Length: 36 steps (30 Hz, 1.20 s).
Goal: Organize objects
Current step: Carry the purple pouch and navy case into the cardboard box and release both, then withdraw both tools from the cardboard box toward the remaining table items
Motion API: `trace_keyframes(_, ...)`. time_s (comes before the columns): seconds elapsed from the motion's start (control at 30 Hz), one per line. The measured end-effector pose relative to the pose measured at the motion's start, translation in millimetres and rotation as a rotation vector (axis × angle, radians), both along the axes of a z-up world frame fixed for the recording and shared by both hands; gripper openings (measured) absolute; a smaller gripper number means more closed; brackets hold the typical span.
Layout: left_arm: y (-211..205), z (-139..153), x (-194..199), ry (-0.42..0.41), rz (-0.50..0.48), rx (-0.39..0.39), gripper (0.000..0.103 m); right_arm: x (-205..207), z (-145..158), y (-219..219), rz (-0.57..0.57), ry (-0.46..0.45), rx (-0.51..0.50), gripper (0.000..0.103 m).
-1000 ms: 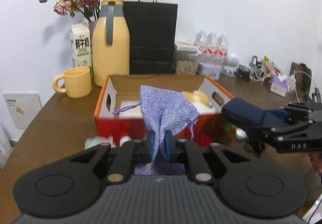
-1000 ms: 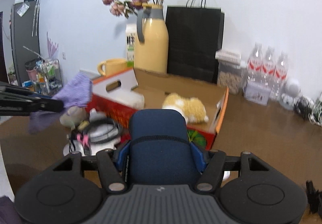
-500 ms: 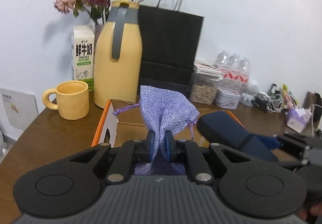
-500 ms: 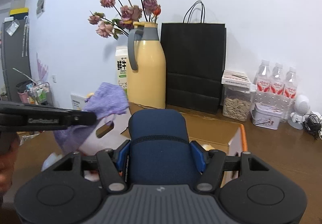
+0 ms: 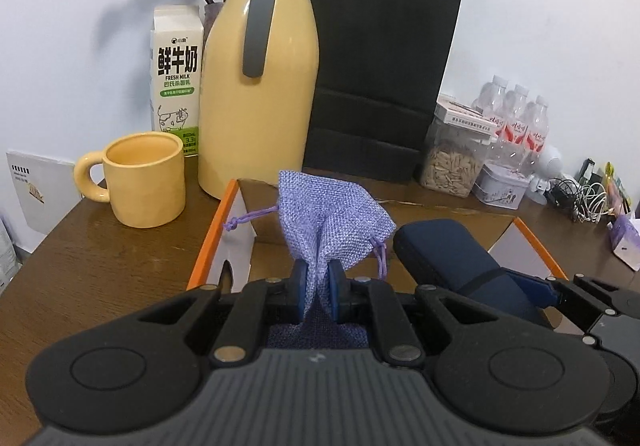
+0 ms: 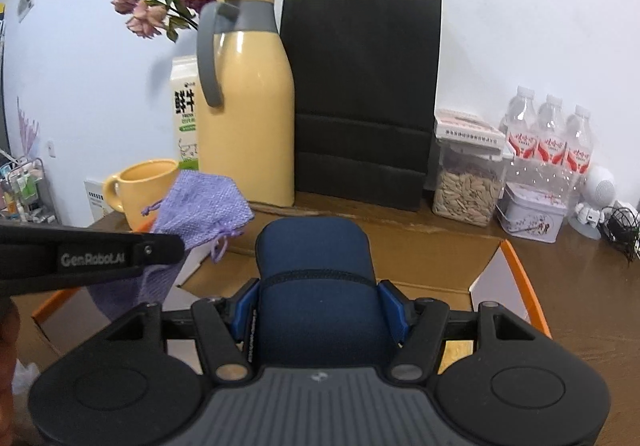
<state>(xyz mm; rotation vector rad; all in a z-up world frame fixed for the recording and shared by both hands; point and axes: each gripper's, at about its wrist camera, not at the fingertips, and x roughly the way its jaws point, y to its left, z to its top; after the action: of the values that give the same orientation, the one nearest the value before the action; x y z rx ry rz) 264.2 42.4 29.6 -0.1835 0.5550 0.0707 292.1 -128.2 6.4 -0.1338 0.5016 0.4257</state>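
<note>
Since a second ago: both grippers advanced over the orange-edged cardboard box [image 5: 212, 234], toward the yellow jug [image 5: 260, 85].

Left wrist view: left gripper [image 5: 318, 288], nearly closed, pinching lilac drawstring pouch [image 5: 332, 221] above box.

Right wrist view: right gripper [image 6: 320, 306], half-spread, clamping navy case [image 6: 316, 258] above box interior.
</note>
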Motion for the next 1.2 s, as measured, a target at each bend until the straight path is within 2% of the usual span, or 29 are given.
trace_keyframes(0.1, -2.0, -0.6, -1.8, -0.002, 0.0, 0.011, 0.014, 1.3, -2.6, -0.2, 0.01, 0.005, 0.0, 0.062)
trace_keyframes(0.17, -3.0, 1.0, -4.6, -0.013, 0.008, 0.012, 0.033, 1.0, -3.0, -0.4, 0.015, 0.012, 0.0, 0.066)
trace_keyframes(0.2, -3.3, 2.9, -8.1, -0.029, 0.011, 0.013, 0.047, 1.0, -3.1, -0.7, 0.018, 0.017, -0.002, 0.069)
trace_keyframes(0.23, -3.3, 5.3, -9.9, -0.044, 0.014, 0.013, 0.065, 0.2, -2.3, -1.4, 0.019, 0.017, -0.005, 0.082)
trace_keyframes(0.27, -2.9, 7.2, -12.6, -0.06, 0.017, 0.01, 0.079, -1.0, -1.3, -2.6, 0.013, 0.014, -0.004, 0.1)
trace_keyframes(0.3, -2.5, 8.7, -14.5, -0.072, 0.026, 0.008, 0.103, -2.5, 0.1, -4.2, 0.009, 0.008, -0.003, 0.103)
trace_keyframes(0.7, -7.7, 16.4, -21.4, -0.104, 0.035, 0.019, 0.103, -9.6, 8.4, -18.3, -0.012, -0.012, 0.013, 0.103)
trace_keyframes(1.2, -18.3, 45.9, -58.6, -0.159, 0.037, 0.045, 0.103, -45.5, 45.1, -40.0, -0.017, -0.101, 0.014, 0.103)
